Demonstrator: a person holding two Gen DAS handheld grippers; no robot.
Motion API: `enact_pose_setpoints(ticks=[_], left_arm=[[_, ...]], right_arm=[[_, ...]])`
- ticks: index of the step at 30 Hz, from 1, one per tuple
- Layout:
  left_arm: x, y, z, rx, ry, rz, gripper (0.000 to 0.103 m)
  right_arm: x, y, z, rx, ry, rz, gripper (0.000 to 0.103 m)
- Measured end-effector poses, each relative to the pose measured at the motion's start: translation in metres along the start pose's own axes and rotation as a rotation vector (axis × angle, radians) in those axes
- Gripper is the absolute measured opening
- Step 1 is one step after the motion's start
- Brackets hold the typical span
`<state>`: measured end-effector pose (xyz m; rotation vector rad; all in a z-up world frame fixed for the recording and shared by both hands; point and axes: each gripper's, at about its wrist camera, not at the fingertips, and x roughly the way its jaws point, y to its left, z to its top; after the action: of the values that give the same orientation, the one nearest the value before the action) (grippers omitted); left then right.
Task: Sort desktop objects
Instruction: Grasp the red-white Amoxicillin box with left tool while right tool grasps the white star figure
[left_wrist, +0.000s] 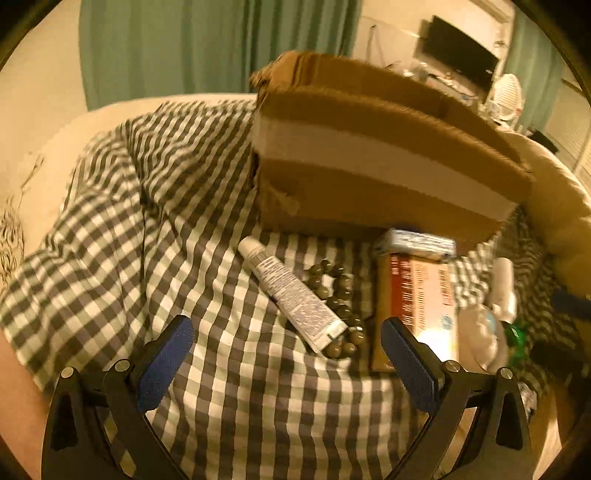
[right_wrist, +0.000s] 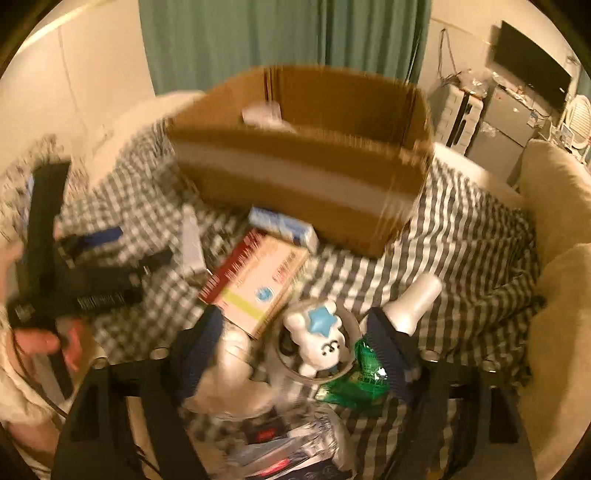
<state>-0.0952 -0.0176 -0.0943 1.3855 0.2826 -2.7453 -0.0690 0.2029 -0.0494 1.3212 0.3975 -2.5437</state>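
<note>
The things to sort lie in a loose heap on the checked cloth (left_wrist: 229, 387) just in front of the open cardboard box (left_wrist: 369, 184): a white tube (left_wrist: 291, 295) resting across a string of dark beads (left_wrist: 341, 295), a flat red-and-cream carton (left_wrist: 417, 295) to their right, and further right a white rabbit figure (right_wrist: 321, 339) beside a green packet (right_wrist: 364, 373). Both the left gripper (left_wrist: 288, 358) and the right gripper (right_wrist: 299, 347) hang with jaws apart and empty. I would take one item per gripper: the left across the tube's width without catching the beads, the right squarely over the rabbit, then lift clear to the box.
</note>
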Motion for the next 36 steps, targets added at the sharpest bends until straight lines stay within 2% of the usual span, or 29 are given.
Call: enact_pose_setpoints(ticks=[6, 9, 12, 15, 22, 23, 28, 36], left_arm=[[0.022, -0.006, -0.001, -0.012, 0.014, 0.018, 0.103], [0.027, -0.012, -0.003, -0.006, 0.026, 0.002, 0.103], [0.029, -0.015, -0.006, -0.002, 0.026, -0.006, 0.103], [0.028, -0.016, -0.007, -0.008, 0.029, -0.008, 0.103], [0.027, -0.017, -0.01, -0.027, 0.046, -0.029, 0.103], [0.026, -0.018, -0.01, -0.022, 0.045, -0.028, 0.103], [0.018, -0.028, -0.01, 0.011, 0.026, -0.037, 0.103], [0.01, -0.06, -0.008, 0.072, 0.03, -0.102, 0.103]], right_arm=[[0.035, -0.018, -0.005, 0.022, 0.055, 0.002, 0.088], [0.046, -0.021, -0.003, 0.022, 0.069, -0.023, 0.088], [0.057, -0.019, -0.003, 0.004, 0.098, -0.018, 0.071], [0.065, -0.015, -0.006, -0.034, 0.121, -0.047, 0.069], [0.083, -0.012, -0.009, -0.056, 0.151, -0.044, 0.069], [0.085, -0.01, -0.01, -0.076, 0.147, -0.05, 0.062], [0.073, -0.019, -0.006, 0.011, 0.115, -0.023, 0.053], [0.023, -0.03, 0.009, 0.101, 0.006, 0.001, 0.053]])
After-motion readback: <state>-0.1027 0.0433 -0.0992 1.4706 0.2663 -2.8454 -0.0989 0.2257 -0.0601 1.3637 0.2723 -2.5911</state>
